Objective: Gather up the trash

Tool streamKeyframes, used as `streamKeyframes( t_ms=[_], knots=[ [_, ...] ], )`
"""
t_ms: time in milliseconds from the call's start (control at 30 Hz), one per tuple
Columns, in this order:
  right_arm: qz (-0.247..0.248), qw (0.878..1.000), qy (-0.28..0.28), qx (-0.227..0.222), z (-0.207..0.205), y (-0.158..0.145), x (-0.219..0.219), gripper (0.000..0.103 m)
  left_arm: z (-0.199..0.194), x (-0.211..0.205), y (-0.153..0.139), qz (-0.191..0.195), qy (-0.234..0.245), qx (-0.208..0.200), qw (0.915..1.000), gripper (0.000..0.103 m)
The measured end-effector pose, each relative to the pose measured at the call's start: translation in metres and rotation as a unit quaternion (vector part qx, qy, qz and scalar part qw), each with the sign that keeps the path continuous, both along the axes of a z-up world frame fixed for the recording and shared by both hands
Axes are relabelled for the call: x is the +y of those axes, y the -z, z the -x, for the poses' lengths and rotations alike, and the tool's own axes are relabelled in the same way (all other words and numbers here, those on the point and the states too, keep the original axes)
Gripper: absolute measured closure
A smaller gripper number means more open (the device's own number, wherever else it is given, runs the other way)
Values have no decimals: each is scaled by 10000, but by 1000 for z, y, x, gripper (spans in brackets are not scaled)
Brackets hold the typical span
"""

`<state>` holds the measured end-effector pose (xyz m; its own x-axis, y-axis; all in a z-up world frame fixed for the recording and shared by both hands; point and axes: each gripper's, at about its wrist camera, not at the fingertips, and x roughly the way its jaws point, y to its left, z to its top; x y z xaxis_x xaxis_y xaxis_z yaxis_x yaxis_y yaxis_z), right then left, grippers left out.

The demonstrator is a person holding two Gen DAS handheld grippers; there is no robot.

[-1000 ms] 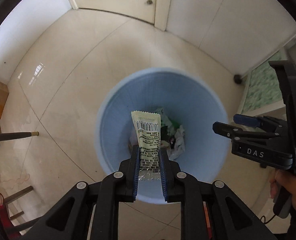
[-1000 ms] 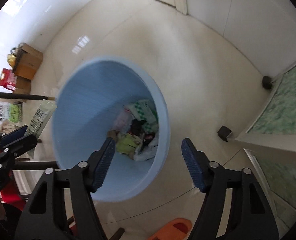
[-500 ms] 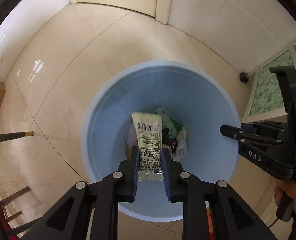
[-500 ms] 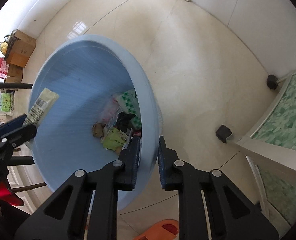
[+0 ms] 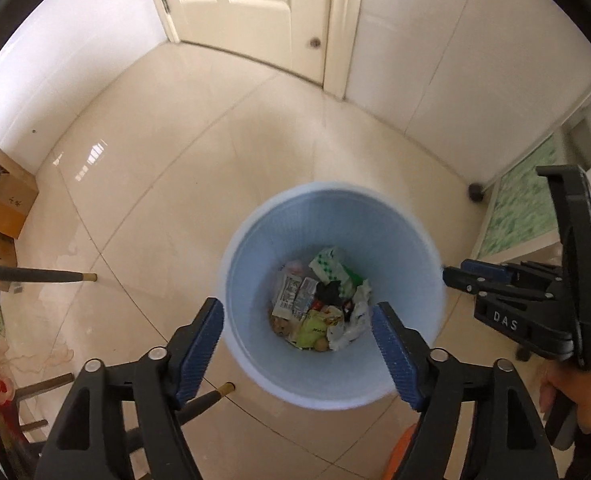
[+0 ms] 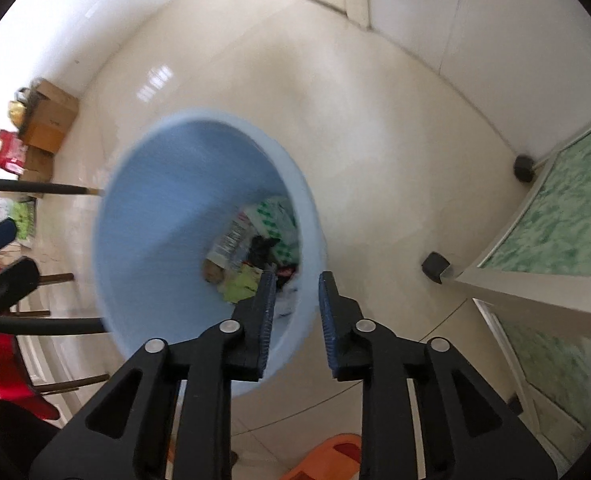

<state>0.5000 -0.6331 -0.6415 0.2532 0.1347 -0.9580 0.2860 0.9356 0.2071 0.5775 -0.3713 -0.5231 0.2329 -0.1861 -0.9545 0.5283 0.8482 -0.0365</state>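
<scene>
left tool [image 5: 297, 334] spread wide, nothing between its blue pads [image 5: 199, 346], hanging above the light blue trash bin [image 5: 251, 280]; bin mouth sits just past the fingertips at 12 o'clock in the left wrist view

barcode wrapper [image 5: 293, 298] lies loose on the heap of trash [image 5: 321, 310] at the bin bottom, on the 9 o'clock side of the pile, next to a green-white checked wrapper [image 5: 329, 262] and a yellow-green packet [image 5: 313, 328]

right tool [image 6: 293, 312] has its fingers drawn close around the bin's rim [image 6: 309, 264], one inside, one outside; blur hides whether the pads actually touch the wall, so grip cannot be told. In the left wrist view it shows at 3 o'clock [image 5: 461, 276], tips at the bin edge

bin stands on cream tiled floor [image 5: 155, 184]; white door [image 5: 255, 12] at 12, cardboard box [image 5: 9, 204] at 9, green patterned panel [image 6: 567, 208] at 3, orange slipper [image 6: 327, 460] at 6 in the right wrist view
</scene>
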Motion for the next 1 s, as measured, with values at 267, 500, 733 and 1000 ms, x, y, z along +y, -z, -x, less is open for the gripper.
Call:
streamKeyframes(
  t_ms=[267, 500, 733, 1000],
  knots=[
    [447, 9960, -275, -720, 62, -122, 45, 51, 80, 50, -111, 657, 17, -704, 9953, 16],
    [1030, 9829, -338, -1485, 128, -245, 97, 28, 172, 105, -200, 1129, 59, -1318, 9848, 5],
    [1470, 9589, -622, -2347, 191, -365, 148, 8, 280, 170, -298, 1528, 39, -2238, 9626, 1],
    [1583, 9256, -888, -3321, 253, -467, 222, 4, 394, 249, -372, 1705, -219, -3165, 9329, 1]
  ],
)
